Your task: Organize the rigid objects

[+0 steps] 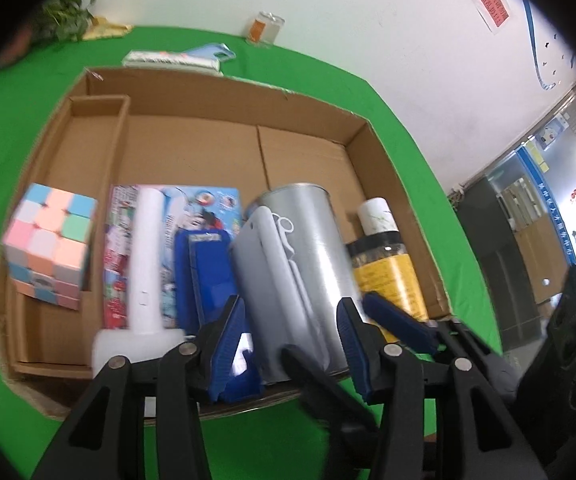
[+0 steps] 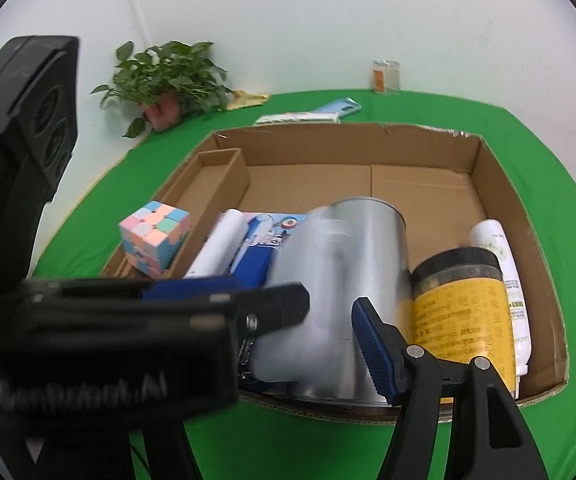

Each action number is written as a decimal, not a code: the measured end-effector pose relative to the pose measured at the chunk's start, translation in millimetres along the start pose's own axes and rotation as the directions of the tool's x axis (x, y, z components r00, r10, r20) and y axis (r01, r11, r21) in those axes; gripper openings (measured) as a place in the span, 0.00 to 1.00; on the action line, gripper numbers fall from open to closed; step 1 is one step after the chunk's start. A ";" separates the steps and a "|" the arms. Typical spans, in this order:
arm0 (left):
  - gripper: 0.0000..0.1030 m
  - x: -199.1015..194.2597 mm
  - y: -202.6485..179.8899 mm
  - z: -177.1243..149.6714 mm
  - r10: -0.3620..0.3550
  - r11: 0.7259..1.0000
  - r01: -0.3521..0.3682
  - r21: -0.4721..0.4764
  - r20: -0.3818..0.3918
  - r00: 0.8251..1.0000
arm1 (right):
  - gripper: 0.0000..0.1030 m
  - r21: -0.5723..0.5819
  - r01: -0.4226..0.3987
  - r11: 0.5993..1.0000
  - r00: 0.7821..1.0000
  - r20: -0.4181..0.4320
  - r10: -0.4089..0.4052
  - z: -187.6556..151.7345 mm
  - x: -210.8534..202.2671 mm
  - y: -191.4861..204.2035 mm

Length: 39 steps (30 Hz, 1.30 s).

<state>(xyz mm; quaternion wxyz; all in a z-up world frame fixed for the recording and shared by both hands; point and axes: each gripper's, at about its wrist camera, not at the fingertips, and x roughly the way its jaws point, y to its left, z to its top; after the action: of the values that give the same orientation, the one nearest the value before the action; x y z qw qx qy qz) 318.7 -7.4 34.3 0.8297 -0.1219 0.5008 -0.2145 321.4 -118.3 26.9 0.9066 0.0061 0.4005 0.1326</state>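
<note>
Shallow brown cardboard box [image 2: 500,184]: pastel puzzle cube [image 2: 153,236], silver metal can [image 2: 368,280], yellow-labelled black-lidded jar [image 2: 464,300], white bottle [image 2: 508,264] partly hidden; left gripper [image 1: 292,344] parted around grey flat case [image 1: 283,280], grip uncertain; right gripper [image 2: 324,320] wide, left finger hidden

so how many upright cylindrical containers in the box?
3, all at its near right: silver can, yellow-label jar right of it, white bottle by the right wall. Others may be hidden.

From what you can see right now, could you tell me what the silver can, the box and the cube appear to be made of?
Silver can: probably metal, brushed and shiny, with bright streaked reflections down its side.
Box: corrugated cardboard, matte brown, with creased flaps and raw cut edges.
Cube: likely plastic, smooth pastel tiles with a faint sheen.
</note>
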 end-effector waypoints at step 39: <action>0.99 -80.2 -73.3 -161.1 0.327 0.921 -0.389 0.018 0.508 0.797 | 0.99 0.027 0.244 0.969 0.940 0.241 -0.243 -144.3 -139.2 -30.7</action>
<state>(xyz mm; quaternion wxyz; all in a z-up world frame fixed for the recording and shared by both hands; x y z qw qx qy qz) 126.7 -31.4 51.8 0.9613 -0.0250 0.2708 -0.0450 134.0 -195.8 26.1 0.9581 -0.0289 0.2843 0.0184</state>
